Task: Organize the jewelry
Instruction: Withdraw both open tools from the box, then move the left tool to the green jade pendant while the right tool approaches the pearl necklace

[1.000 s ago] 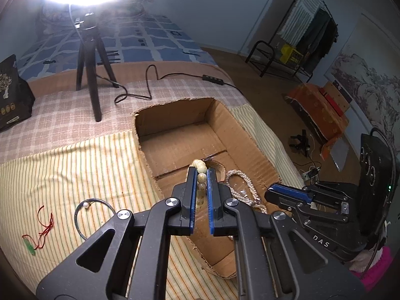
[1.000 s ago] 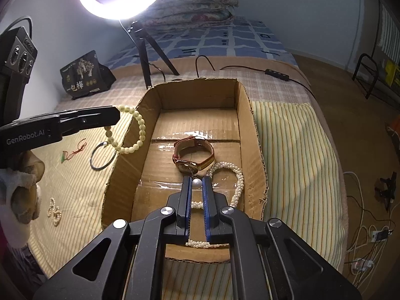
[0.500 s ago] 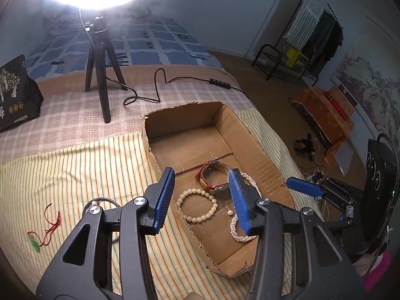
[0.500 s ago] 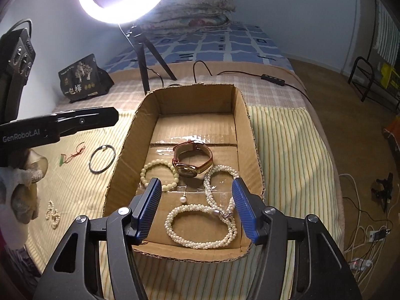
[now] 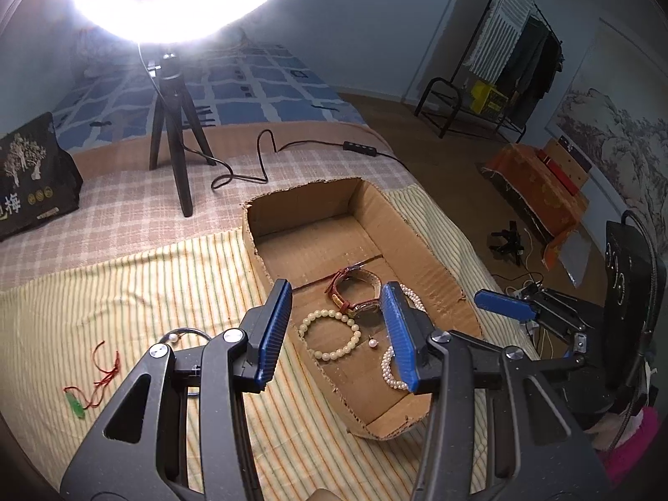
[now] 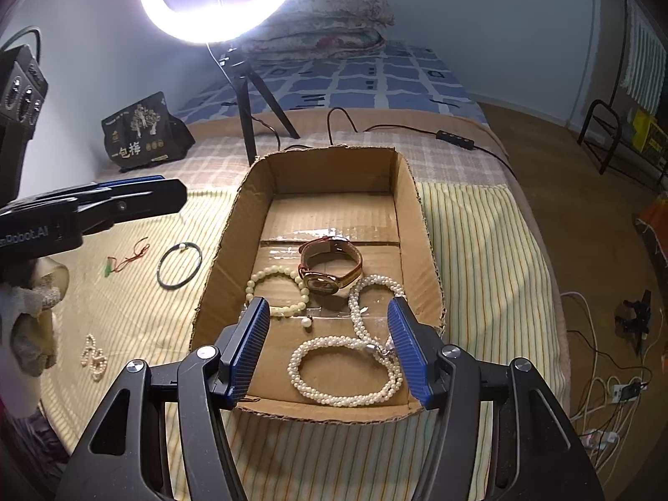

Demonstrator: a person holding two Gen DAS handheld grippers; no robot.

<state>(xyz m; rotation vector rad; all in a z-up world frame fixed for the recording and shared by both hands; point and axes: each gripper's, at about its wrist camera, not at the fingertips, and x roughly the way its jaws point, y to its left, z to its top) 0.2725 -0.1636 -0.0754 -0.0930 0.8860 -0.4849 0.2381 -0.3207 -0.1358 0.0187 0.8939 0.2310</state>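
Observation:
An open cardboard box [image 6: 426, 250] [image 5: 421, 234] lies on the striped cloth. In it lie a cream bead bracelet [image 6: 276, 288] [image 5: 332, 334], a brown-strap watch [image 6: 332, 265] [image 5: 355, 292], a long pearl necklace [image 6: 355, 359] [image 5: 390, 369] and a small pearl pendant [image 6: 307, 322] [image 5: 373, 342]. My left gripper [image 5: 334, 330] is open and empty above the box's left wall. My right gripper [image 6: 330, 348] is open and empty above the box's near end. Outside the box lie a dark bangle [image 6: 179, 265] [image 5: 183, 336], a red cord with a green charm [image 6: 127, 256] [image 5: 94, 380] and small pearl pieces [image 6: 94, 357].
A ring light on a black tripod [image 6: 246, 121] [image 5: 175, 146] stands behind the box with its cable [image 5: 259, 167] on the checked cloth. A black printed bag [image 6: 144, 133] [image 5: 29, 175] sits at the back left. The bed edge drops to the floor at the right.
Both grippers opened. The left let the cream bead bracelet drop into the box; the right let go of the pearl necklace. Both have pulled back and up a little.

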